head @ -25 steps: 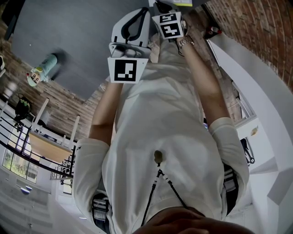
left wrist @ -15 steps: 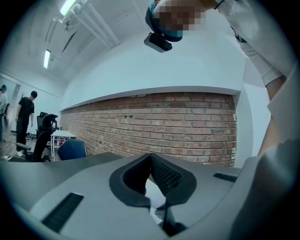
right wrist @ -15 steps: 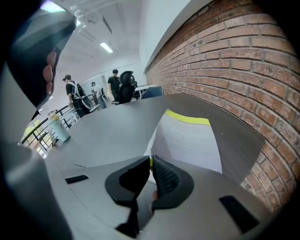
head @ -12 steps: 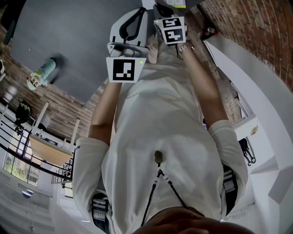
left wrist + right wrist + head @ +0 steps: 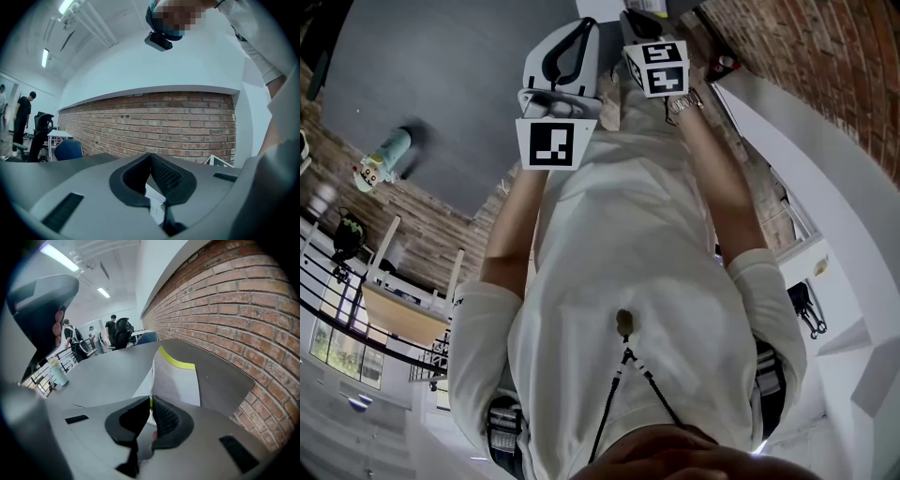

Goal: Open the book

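The brick wall (image 5: pixel 234 319) is the biggest thing around you, running along the far edge of the grey table (image 5: pixel 103 376). In the head view your white shirt (image 5: pixel 628 262) fills the middle, with both forearms reaching up to the 2 tools.

The book (image 5: pixel 176 383) lies on the table close to the wall, right in front of your right gripper (image 5: pixel 151 401). 1 leaf stands lifted off the pages beneath it, and a yellow band (image 5: pixel 176 362) crosses its far end. Your right gripper's jaws are clamped on the near edge of that leaf, with a yellow sliver showing between the pads. The leaf carries lines of print, too small to read.

Your left gripper (image 5: pixel 150 155) points level toward the wall with its jaws closed tip to tip. A bit of white sheet shows low behind them, and I cannot tell what it belongs to.

Each tool carries a marker cube, the left one (image 5: pixel 551 142) and the right one (image 5: pixel 660 66). They show black-and-white square patterns only, no words.

A pale green bottle (image 5: pixel 382 155) stands well apart on the table, and its printing is too blurred to read. A wristwatch (image 5: pixel 684 101) sits on your right wrist.
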Available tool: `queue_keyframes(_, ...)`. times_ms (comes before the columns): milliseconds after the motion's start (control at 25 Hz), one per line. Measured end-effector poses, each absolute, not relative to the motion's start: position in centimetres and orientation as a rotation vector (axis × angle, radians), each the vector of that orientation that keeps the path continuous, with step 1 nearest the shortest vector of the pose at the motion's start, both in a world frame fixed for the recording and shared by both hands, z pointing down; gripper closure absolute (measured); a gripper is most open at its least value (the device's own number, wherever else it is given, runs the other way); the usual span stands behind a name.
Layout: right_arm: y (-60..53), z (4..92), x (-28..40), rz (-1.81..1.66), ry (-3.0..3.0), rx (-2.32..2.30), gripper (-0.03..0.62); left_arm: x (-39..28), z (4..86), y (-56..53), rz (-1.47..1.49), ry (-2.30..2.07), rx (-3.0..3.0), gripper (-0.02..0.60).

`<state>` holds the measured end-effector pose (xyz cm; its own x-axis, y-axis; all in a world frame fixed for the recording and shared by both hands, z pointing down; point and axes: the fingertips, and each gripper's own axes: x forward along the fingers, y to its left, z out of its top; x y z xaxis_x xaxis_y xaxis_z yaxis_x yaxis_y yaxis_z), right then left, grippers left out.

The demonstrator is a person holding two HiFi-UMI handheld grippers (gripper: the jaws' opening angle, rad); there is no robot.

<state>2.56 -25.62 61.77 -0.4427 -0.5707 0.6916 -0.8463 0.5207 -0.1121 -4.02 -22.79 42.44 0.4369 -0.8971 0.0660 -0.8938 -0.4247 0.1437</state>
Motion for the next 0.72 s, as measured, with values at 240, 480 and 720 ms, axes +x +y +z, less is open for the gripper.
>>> queue_keyframes(240,-25.8,61.4,4.7,0.627,-2.164,1.177,0.548,-2.5,42.2,-22.9,-0.033,-1.579,2.529,0.560)
queue_keyframes(480,-26.0,61.5,6.3,0.652,-2.159,1.200,0.548,-1.2,42.2,-23.1,-0.024,-1.568,2.540,0.558)
queue_keyframes(720,-26.2,61.7,8.3,0.688,-2.142,1.238,0.548,-0.3,41.8,-23.1,-0.031,-1.566,2.547,0.558)
